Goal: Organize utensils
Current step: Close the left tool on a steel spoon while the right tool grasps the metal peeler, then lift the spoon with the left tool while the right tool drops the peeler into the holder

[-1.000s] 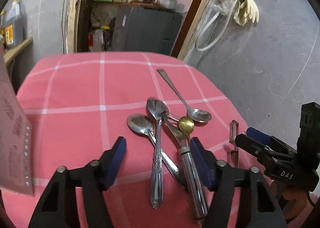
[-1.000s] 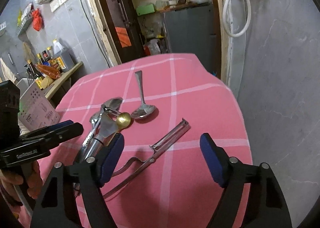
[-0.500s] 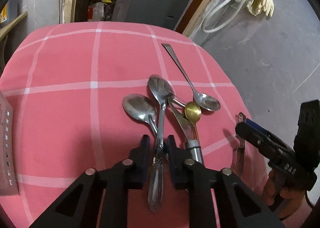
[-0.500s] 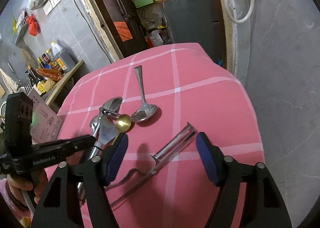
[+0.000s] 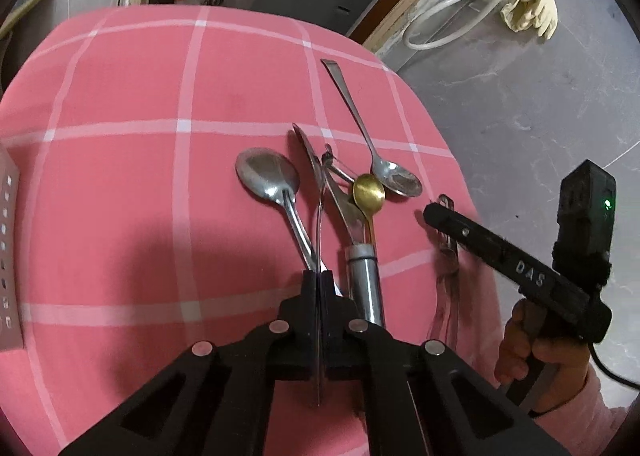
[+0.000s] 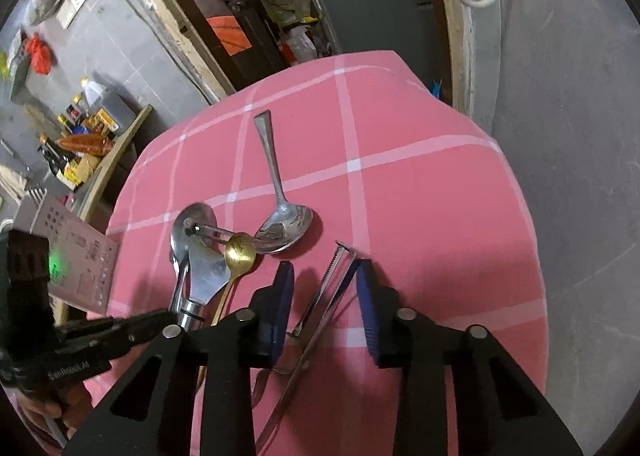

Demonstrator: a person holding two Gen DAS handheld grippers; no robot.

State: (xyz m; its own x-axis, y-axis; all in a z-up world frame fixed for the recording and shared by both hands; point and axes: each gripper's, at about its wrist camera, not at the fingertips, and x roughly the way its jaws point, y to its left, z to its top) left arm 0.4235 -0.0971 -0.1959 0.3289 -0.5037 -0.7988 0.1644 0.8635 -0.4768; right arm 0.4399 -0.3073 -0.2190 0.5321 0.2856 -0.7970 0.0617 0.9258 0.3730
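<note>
Several utensils lie on a pink checked tablecloth (image 5: pixel 120 184). My left gripper (image 5: pixel 319 276) is shut on the handle of a steel spoon (image 5: pixel 310 154), tilted on edge. Beside it lie another steel spoon (image 5: pixel 267 176), a peeler with a round steel handle (image 5: pixel 362 272), a small gold spoon (image 5: pixel 368 192) and a long steel spoon (image 5: pixel 394 178). My right gripper (image 6: pixel 324 288) is open, its blue pads either side of metal tongs (image 6: pixel 326 296) on the cloth. The gold spoon (image 6: pixel 239 250) and long spoon (image 6: pixel 286 226) show to its left.
A perforated metal holder (image 5: pixel 8 256) stands at the table's left edge, also in the right wrist view (image 6: pixel 76 256). The table's right edge drops to a grey floor (image 5: pixel 540 104). A shelf with bottles (image 6: pixel 88 128) is beyond the far left.
My left gripper closed on the spoon handle and the spoon tilted onto its edge. My right gripper moved down and forward, narrowing around the tongs.
</note>
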